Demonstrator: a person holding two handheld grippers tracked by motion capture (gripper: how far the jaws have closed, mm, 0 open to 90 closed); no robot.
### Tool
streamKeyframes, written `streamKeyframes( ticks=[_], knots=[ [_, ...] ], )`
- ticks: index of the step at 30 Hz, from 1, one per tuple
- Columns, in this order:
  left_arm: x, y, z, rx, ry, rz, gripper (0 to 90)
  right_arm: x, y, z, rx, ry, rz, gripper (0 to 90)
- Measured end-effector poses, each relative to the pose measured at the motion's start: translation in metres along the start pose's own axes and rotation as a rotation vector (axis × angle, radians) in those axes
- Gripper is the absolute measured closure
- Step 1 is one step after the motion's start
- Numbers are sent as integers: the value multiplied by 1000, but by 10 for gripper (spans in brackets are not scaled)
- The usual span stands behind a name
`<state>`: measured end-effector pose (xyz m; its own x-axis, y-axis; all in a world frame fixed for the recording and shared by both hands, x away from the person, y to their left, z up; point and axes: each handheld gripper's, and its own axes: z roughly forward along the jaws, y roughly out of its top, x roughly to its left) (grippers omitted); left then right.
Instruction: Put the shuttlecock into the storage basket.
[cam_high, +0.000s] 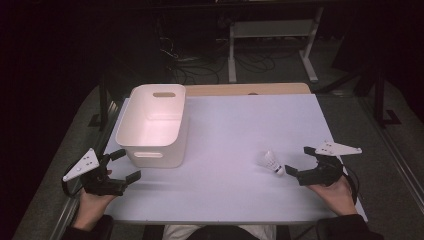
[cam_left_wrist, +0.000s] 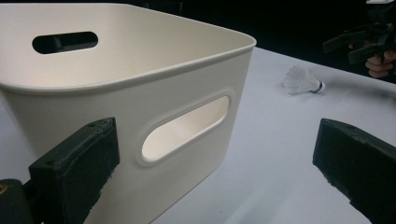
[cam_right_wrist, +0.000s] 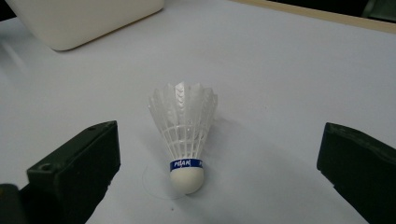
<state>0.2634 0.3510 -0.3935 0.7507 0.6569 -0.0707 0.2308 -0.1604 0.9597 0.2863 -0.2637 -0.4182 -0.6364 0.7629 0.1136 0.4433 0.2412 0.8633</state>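
On the white table (cam_high: 235, 130), your right gripper (cam_high: 298, 162) gapes wide by the shuttlecock (cam_high: 272, 163); your left gripper (cam_high: 123, 166), equally wide, faces the bin (cam_high: 154, 125).

We wear dark sleeves (cam_high: 345, 225). Our left gripper (cam_high: 121, 165) and right gripper (cam_high: 299, 160) are black, blocky-jawed, each topped by a grey three-cornered plate (cam_high: 84, 164) with small holes, trailing black cable (cam_high: 352, 180).

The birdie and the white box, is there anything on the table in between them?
No. Between the shuttlecock and the white bin lies only bare white table, as the high view shows. The right tongs are open just beside the shuttlecock.
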Motion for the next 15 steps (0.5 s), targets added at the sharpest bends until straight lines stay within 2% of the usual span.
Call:
streamKeyframes(
  ticks=[15],
  knots=[
    [0, 0, 0, -1, 6, 3, 4, 3, 9, -3, 42, -8, -3, 0]
  ],
)
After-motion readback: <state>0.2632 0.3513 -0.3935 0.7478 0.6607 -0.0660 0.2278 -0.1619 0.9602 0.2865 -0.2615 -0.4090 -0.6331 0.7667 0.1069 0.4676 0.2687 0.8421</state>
